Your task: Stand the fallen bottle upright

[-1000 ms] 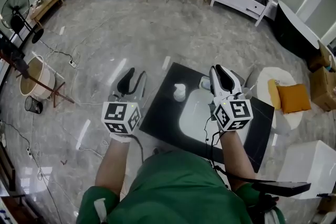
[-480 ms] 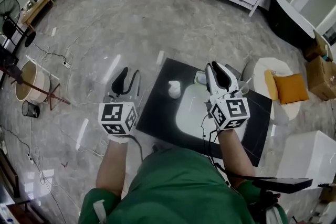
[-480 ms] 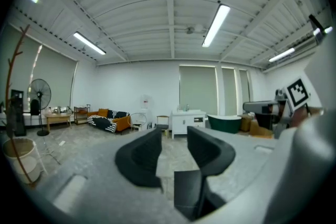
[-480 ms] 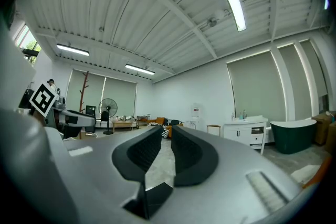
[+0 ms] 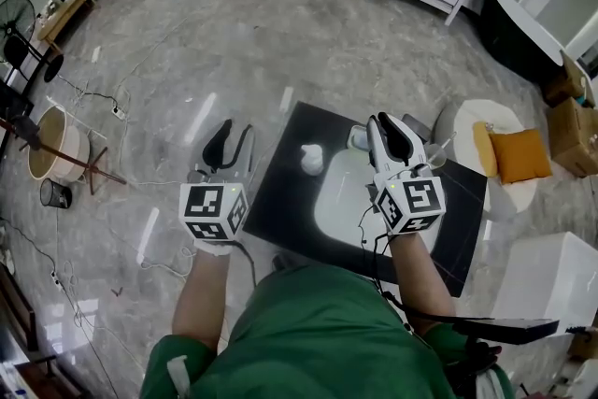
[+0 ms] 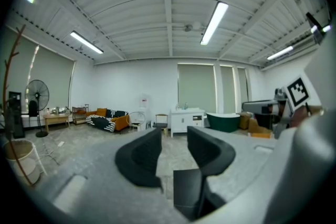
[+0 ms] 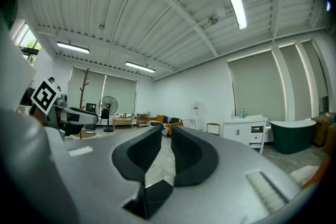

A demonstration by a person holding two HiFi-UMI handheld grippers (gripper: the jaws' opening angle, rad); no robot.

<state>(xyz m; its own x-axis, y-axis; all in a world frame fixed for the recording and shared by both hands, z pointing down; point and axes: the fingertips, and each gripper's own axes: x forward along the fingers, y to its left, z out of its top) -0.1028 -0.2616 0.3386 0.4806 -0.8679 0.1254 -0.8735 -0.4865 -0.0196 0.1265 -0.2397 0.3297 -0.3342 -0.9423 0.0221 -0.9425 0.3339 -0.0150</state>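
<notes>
Task not begun: both grippers raised off the desk (image 5: 280, 201); left gripper (image 5: 237, 132) jaws released and empty; right gripper (image 5: 387, 122) jaws a narrow gap apart, empty; white bottle (image 5: 311, 160) untouched mid-desk between them, seemingly lying; grasp and righting remain.

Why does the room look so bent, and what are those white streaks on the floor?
Head view: wide lens bows the room; the glossy floor mirrors ceiling lights as streaks. Left and right gripper views: fisheye, dark corners, near jaws soft, those lights blown out.
</notes>
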